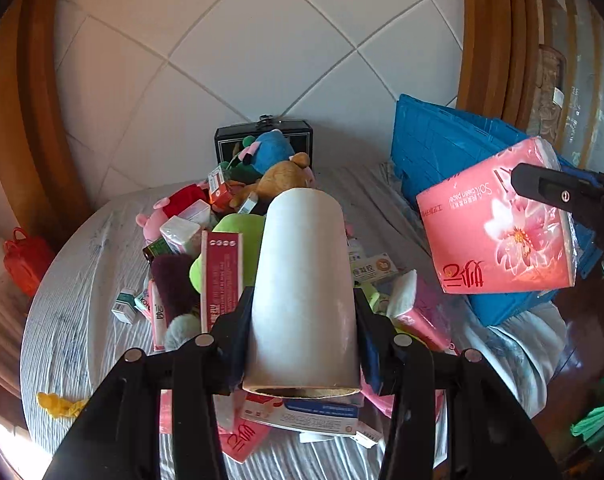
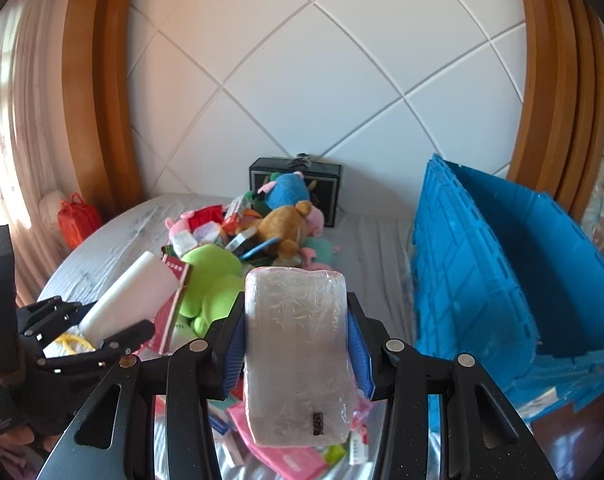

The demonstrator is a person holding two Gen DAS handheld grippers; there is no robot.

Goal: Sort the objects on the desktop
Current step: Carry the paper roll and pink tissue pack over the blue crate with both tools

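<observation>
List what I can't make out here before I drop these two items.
- Blue crate floor: right wrist view, hidden by its own wall.
- Crate in left wrist view: largely covered by the tissue pack.
- Pile under the white roll: blocked by roll and left tool.
- Small box labels: too small to read.

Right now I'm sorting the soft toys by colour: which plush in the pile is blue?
The blue plush at the back of the pile, against the black case. The bear in front is brown; the nearest toy is green.
</observation>
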